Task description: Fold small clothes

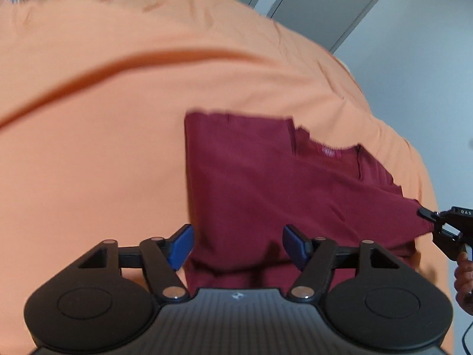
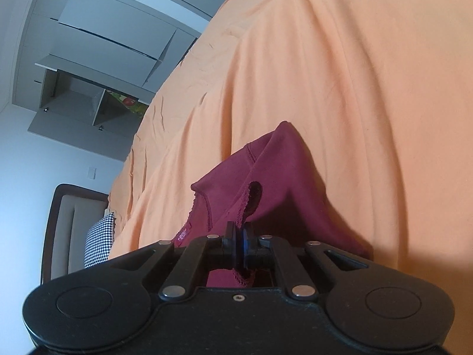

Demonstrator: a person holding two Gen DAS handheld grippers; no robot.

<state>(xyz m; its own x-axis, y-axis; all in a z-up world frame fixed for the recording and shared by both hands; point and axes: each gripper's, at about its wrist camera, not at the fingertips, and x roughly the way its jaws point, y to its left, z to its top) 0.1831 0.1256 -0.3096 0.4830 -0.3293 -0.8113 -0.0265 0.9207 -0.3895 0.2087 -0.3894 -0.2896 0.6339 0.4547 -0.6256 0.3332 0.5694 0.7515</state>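
Maroon shirt (image 1: 266, 183) neck label (image 1: 328, 150) blurred; right gripper (image 1: 434, 222) reads "DAS".

Home bedroom: bed under orange sheet (image 2: 325, 74), headboard (image 2: 59, 222), houndstooth pillow (image 2: 99, 242), grey wardrobe (image 2: 103, 44).

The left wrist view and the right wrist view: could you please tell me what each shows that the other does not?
Only the left wrist view shows the left gripper, jaws apart above the maroon shirt, whose neck label faces up, and the right gripper seen from outside, pulling the shirt's edge. Only the right wrist view shows the right gripper's pads closed on a stitched hem, plus a checked pillow and cupboards. Both show the shirt lying on the orange sheet.
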